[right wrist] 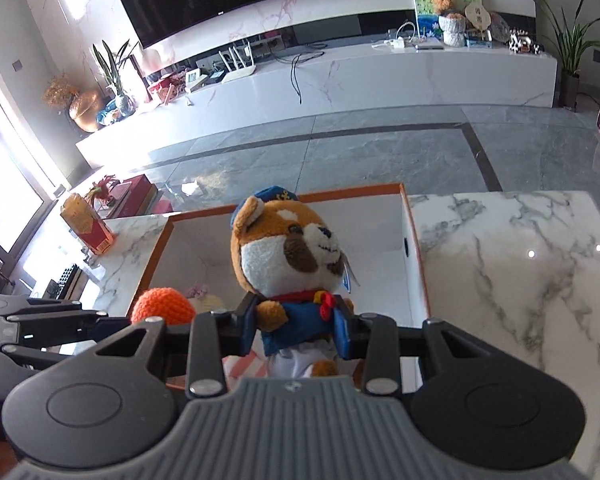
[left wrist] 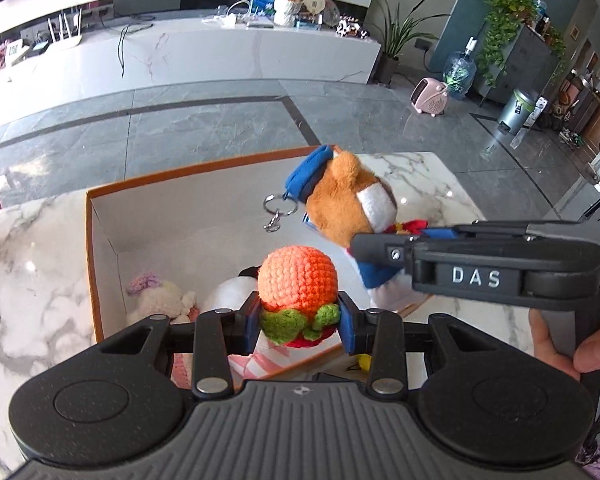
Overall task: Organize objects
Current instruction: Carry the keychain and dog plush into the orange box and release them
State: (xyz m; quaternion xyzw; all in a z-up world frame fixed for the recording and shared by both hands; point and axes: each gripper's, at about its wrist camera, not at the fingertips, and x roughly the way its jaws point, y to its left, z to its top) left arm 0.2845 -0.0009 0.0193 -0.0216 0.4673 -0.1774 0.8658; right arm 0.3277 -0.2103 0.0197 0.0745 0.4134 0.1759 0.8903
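A: Box (left wrist: 100,208) sits left of centre in the left wrist view, orange rim, white inside, on the marble table (left wrist: 28,264). A pale plush with a lilac tuft (left wrist: 156,296) already lies at its lower left corner.

B: Left gripper (left wrist: 300,320)?

A: Jaws narrowed onto the crochet toy (left wrist: 298,276), pads pressing the green collar under the orange head, bottom centre of frame, over the box's near edge. Yarn, so I'd judge it light, squashy, not slippery. The collar is a fair hold; the head would just compress.

B: Right side?

A: Right gripper (right wrist: 300,330) is clamped on the plush dog (right wrist: 288,248) at the blue jacket, centre of the right wrist view, above the box. Soft and light too, I'd guess, nothing breakable. Its keyring (left wrist: 278,208) dangles loose and could snag the rim. The torso grip looks sound; the head is top-heavy and leans.
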